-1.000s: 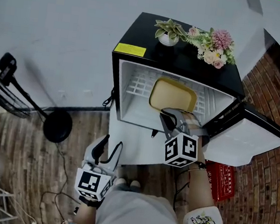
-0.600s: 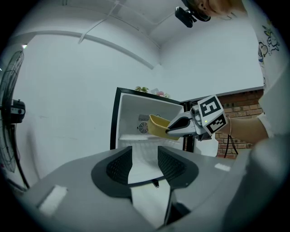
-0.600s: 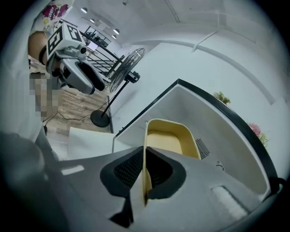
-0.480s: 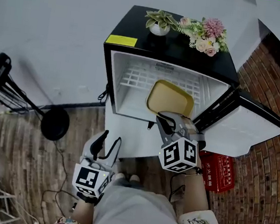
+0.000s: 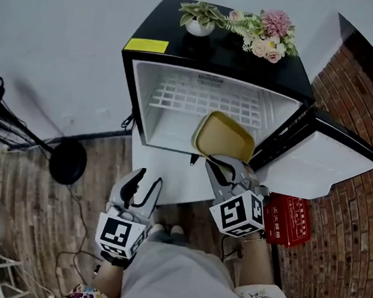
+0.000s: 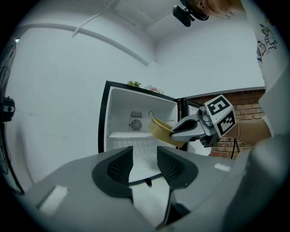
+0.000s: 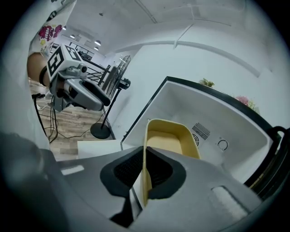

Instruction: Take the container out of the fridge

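**Inspector:** What is recorded of the largest item?

**Assessor:** A black fridge [image 5: 218, 54] is found standing against a white wall [image 5: 64, 49]. Its door [image 5: 320, 161] is swung open to the right. A white wire shelf [image 5: 202, 103] is seen inside the compartment.

**Inspector:** Where is the container located?

**Assessor:** The yellow container [image 5: 223, 136] is held tilted at the open front of the compartment, on the side nearer the door. Its near end is seen past the front lip in the head view. Nothing is seen inside it.

**Inspector:** And the grippers?

**Assessor:** The right gripper [image 5: 220, 168] is clamped on the container's near wall, which is pinched between its jaws. The left gripper [image 5: 145, 186] is held well apart from the container, to its left. Its jaws stand apart and have just been closing a little, and nothing is found between them.

**Inspector:** Smaller items?

**Assessor:** A potted plant [image 5: 200, 18] and a bunch of flowers [image 5: 264, 36] are noted on the fridge top. A red box [image 5: 290, 222] is noted on the floor [image 5: 334, 264] below the door.
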The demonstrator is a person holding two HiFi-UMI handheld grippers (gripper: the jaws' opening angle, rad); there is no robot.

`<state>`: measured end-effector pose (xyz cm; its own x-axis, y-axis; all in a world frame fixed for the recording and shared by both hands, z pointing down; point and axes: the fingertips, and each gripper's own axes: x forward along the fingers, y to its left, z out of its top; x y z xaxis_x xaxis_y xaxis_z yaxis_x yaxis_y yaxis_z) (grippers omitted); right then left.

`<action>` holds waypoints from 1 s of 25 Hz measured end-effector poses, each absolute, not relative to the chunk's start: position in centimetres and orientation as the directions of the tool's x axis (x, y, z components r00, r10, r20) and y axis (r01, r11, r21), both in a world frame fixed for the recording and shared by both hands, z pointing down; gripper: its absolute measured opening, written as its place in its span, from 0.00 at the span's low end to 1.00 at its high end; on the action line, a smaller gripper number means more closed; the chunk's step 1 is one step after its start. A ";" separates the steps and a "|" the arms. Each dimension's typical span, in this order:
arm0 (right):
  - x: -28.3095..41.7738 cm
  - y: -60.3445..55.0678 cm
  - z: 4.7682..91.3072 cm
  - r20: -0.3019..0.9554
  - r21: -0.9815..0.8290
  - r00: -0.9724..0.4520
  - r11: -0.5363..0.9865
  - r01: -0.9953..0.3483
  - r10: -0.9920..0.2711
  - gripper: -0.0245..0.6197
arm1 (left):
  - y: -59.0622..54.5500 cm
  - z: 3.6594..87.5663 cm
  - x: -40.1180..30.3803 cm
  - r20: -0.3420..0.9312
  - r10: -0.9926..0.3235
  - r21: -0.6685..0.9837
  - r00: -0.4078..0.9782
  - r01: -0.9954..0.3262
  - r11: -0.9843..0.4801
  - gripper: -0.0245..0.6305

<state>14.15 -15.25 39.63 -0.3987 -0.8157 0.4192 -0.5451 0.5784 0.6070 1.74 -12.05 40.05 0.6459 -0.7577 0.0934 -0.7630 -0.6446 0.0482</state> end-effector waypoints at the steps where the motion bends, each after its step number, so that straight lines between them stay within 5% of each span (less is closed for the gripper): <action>1: 14.3 -15.1 39.8 0.420 0.594 -0.402 0.581 -0.556 -0.814 0.07 | -12.1 40.2 2.0 0.093 -0.753 0.049 0.651 -0.759 -0.650 0.28; 25: 16.1 -11.6 43.0 0.327 0.220 -0.485 0.565 -0.795 -0.811 0.06 | -13.6 41.8 3.4 0.116 -0.728 0.077 0.676 -0.737 -0.672 0.20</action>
